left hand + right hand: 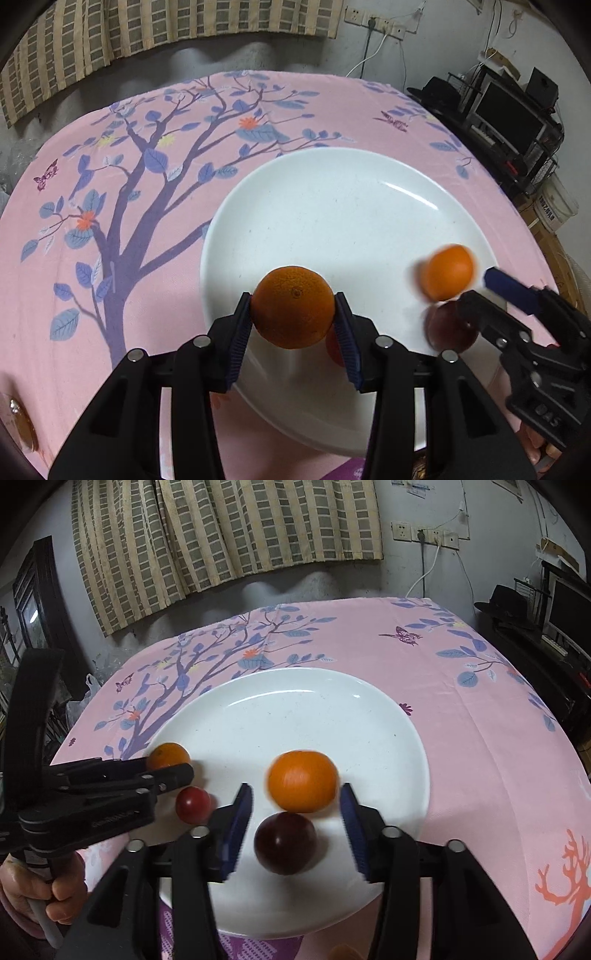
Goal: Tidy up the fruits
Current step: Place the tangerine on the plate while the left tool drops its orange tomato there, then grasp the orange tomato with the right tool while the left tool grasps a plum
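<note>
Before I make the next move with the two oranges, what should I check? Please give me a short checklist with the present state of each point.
1. Left gripper is over the white plate: ok.
2. Left orange is secured: ok, both pads touch its sides.
3. Right gripper is free of the right orange: ok, there is a gap on each side.
4. Right orange rests on the plate: cannot tell, as it is blurred.
5. Space under the right orange is free: not ok, the dark red plum lies close in front of it.
6. Space near the left gripper is free: not ok, a small red fruit lies beside it.
</note>
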Available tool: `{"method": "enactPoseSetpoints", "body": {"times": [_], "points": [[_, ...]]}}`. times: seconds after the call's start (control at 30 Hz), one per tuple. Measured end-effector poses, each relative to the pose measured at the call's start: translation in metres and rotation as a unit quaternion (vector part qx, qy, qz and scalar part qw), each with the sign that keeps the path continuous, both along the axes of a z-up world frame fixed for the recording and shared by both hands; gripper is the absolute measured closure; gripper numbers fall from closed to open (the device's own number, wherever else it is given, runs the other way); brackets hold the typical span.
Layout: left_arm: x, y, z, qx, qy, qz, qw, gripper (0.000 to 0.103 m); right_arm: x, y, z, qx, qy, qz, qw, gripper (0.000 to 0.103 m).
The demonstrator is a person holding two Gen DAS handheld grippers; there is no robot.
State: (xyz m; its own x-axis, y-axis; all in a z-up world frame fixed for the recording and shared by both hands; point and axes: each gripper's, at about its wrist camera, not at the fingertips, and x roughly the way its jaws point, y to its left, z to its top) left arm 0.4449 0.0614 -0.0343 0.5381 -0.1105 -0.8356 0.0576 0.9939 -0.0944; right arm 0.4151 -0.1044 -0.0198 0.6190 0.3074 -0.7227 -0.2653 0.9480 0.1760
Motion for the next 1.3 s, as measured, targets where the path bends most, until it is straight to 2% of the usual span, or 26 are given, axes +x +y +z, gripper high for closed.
{"method": "enactPoseSetpoints", "body": {"times": [0.03, 0.1, 0.17, 0.27, 0.37, 0.47, 0.6, 0.7, 0.73, 0.8, 0.87, 0.97, 1.03, 1.07, 1.1, 1.3], "points": [[-0.006, 0.0, 0.005, 0.002, -0.007, 0.001, 1.0, 0.047, -0.005, 0.0, 0.005, 0.0, -0.006, -0.001, 1.0, 0.04], [-0.028, 0.0, 0.02, 0.004, -0.037, 0.002, 0.9993, 0.02, -0.019, -0.001, 0.018, 0.0, -0.022, -0.001, 1.0, 0.039], [-0.054, 0.003, 0.037, 0.009, -0.066, 0.006, 0.9977, 0.01, -0.044, -0.004, 0.033, 0.002, -0.051, 0.002, 0.999, 0.033], [-0.1, 0.012, 0.054, 0.004, -0.099, -0.001, 0.9951, 0.005, -0.089, -0.013, 0.042, 0.01, -0.072, 0.005, 0.997, 0.023], [-0.139, 0.023, 0.056, 0.005, -0.11, -0.004, 0.9939, 0.005, -0.132, -0.019, 0.03, 0.03, -0.05, 0.029, 0.998, 0.02], [-0.171, 0.039, 0.047, -0.003, -0.121, 0.001, 0.9926, 0.005, -0.171, -0.024, 0.012, 0.029, -0.019, 0.035, 0.999, 0.021], [-0.195, 0.065, 0.023, -0.057, -0.107, 0.027, 0.9923, 0.005, -0.216, -0.022, -0.009, 0.018, 0.025, 0.047, 0.998, 0.021], [-0.204, 0.075, 0.013, -0.07, -0.089, 0.044, 0.9926, 0.005, -0.239, -0.015, -0.013, -0.013, 0.019, 0.051, 0.998, 0.023], [-0.207, 0.078, 0.013, -0.067, -0.094, 0.049, 0.9921, 0.005, -0.245, -0.011, -0.014, -0.029, 0.01, 0.047, 0.998, 0.028], [-0.21, 0.08, 0.014, -0.055, -0.098, 0.061, 0.9917, 0.005, -0.251, -0.007, -0.016, -0.038, 0.007, 0.048, 0.998, 0.035], [-0.213, 0.085, 0.016, -0.075, -0.1, 0.058, 0.9905, 0.005, -0.25, -0.004, -0.019, -0.04, 0.015, 0.049, 0.998, 0.044], [-0.218, 0.086, 0.019, -0.098, -0.098, 0.048, 0.9892, 0.005, -0.248, -0.001, -0.023, -0.046, 0.018, 0.049, 0.998, 0.051], [-0.22, 0.083, 0.019, -0.089, -0.1, 0.048, 0.9899, 0.005, -0.244, 0.0, -0.026, -0.047, 0.023, 0.052, 0.997, 0.056], [-0.221, 0.082, 0.019, -0.085, -0.099, 0.047, 0.9903, 0.005, -0.243, 0.001, -0.028, -0.045, 0.029, 0.054, 0.997, 0.064], [-0.22, 0.081, 0.018, -0.085, -0.097, 0.046, 0.9906, 0.005, -0.241, 0.001, -0.029, -0.04, 0.034, 0.057, 0.997, 0.067], [-0.221, 0.068, 0.013, -0.085, -0.078, 0.019, 0.9932, 0.005, -0.237, -0.014, -0.032, 0.026, 0.05, 0.056, 0.997, 0.068]]}}
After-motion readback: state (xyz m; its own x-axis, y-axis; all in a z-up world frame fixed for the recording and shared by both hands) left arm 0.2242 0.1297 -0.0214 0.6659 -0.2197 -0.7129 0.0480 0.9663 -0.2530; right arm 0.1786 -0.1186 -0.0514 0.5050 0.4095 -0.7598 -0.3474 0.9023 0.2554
